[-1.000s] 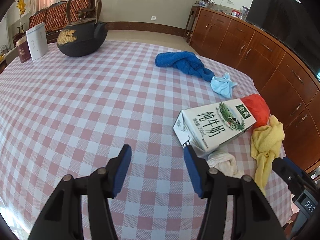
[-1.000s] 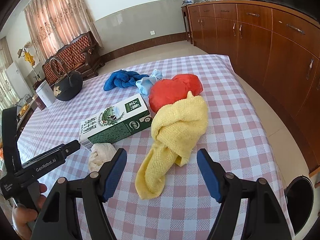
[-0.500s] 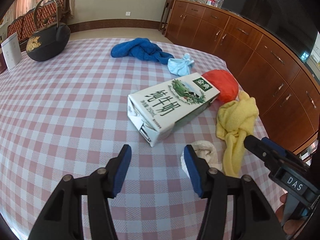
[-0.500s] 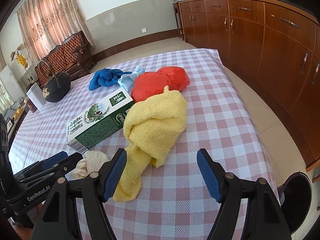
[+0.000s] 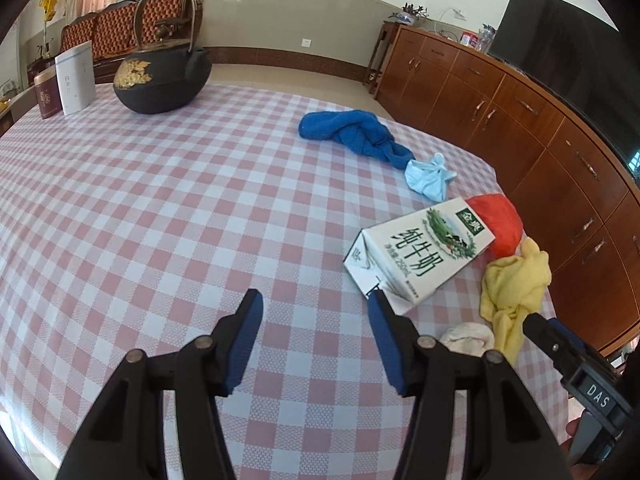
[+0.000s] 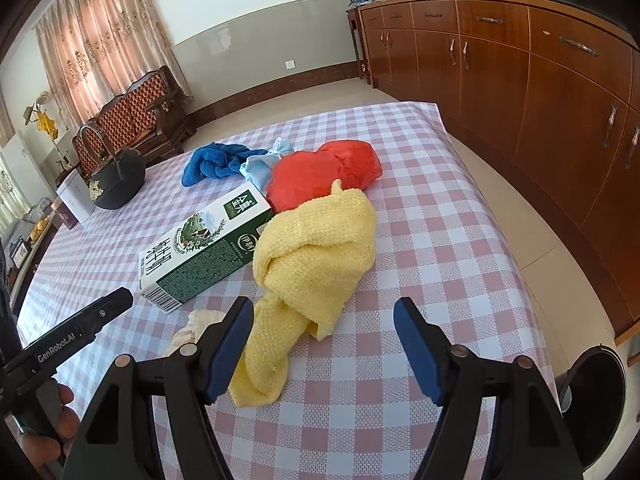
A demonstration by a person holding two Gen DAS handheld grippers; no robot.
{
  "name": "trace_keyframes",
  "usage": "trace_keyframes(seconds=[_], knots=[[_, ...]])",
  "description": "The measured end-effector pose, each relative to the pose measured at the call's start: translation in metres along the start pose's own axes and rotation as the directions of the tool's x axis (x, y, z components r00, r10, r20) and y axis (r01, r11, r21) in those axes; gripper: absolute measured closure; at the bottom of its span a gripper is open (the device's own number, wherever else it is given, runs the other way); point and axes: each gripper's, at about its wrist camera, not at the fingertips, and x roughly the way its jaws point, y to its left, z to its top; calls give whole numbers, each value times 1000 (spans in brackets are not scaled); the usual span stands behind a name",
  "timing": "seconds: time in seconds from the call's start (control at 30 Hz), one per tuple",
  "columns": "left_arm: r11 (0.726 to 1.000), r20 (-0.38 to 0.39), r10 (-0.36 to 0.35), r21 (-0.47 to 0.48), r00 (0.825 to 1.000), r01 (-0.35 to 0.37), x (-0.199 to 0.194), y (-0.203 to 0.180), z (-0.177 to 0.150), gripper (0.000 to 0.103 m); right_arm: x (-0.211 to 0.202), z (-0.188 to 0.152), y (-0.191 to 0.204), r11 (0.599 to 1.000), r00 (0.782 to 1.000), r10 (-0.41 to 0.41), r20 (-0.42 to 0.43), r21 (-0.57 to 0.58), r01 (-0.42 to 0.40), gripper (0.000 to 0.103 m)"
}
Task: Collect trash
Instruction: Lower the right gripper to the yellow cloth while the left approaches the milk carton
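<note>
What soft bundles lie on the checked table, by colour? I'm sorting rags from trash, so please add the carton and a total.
Blue cloth: 1
Light blue bundle: 1
Red bundle: 1
Yellow cloth: 1
Cream wad: 1
Milk carton: 1
Total: 6
</note>
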Motion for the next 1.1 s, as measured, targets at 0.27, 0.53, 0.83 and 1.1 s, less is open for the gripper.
trace_keyframes(seconds=[0.27,0.53,0.83,1.1], knots=[[996,-16,-64,57,998,65,5,-27,-4,47,8,0,0,1000,1000,-2,-12,2,2,29],[984,-56,-143,102,988,148,8,-58,-10,47,6,1,-15,1000,1000,-22,-8,20,22,29],[966,-54,-210,143,976,216,-5,-81,-10,47,1,1,-34,997,998,-60,1,49,60,29],[971,-90,-170,153,981,182,24,-91,2,47,-6,7,-33,998,999,-39,25,44,38,29]])
